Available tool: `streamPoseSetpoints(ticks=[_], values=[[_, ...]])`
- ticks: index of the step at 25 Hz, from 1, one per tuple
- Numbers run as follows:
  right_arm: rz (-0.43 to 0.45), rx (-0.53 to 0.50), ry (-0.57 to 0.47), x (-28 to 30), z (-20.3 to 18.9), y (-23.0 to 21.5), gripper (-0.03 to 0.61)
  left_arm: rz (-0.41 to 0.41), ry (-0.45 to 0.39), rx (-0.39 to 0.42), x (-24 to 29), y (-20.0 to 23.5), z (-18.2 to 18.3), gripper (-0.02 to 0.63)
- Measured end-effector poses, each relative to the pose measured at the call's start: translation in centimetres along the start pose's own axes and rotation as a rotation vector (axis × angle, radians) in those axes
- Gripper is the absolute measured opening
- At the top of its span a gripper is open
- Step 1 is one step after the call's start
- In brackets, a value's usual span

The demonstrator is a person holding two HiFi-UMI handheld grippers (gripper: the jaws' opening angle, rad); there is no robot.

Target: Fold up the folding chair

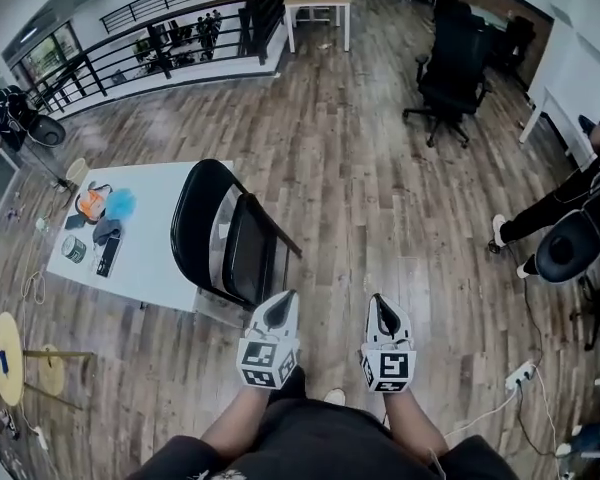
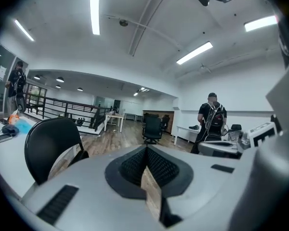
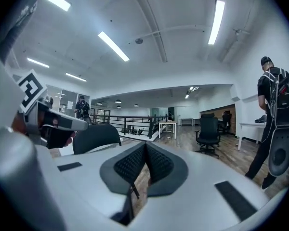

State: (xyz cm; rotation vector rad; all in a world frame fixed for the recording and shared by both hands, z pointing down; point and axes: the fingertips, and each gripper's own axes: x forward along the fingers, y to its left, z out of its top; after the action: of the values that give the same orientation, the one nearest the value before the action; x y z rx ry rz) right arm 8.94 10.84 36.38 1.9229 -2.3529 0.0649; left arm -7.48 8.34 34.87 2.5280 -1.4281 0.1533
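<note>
Head view: folding chair (image 1: 205, 228) upright, just beyond left tongs (image 1: 279, 306), farther from right tongs (image 1: 383, 310); both pairs together, empty

One folding chair (image 1: 195, 223), one left gripper (image 1: 279, 306), one right gripper (image 1: 382, 310), one white table (image 1: 155, 258), two bystanders (image 1: 565, 208) (image 1: 5, 113), one power strip (image 1: 520, 373).

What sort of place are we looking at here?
Likely an open-plan office or lab, perhaps on an upper level: black office chairs, a white table on a wood floor, and a long railing.
</note>
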Motion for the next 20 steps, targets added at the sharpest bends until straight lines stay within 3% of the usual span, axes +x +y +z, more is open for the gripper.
streamPoseSetpoints(ticks=[10,20], values=[[-0.028,-0.044,-0.071,-8.6,3.6,-0.2,0.014,-0.019,0.038,0.007,-5.3,-5.5,-1.0,0.006],[-0.011,-0.046,-0.086,-10.8,3.1,1.7,0.014,-0.026,0.036,0.046,-7.0,-6.9,-1.3,0.005]])
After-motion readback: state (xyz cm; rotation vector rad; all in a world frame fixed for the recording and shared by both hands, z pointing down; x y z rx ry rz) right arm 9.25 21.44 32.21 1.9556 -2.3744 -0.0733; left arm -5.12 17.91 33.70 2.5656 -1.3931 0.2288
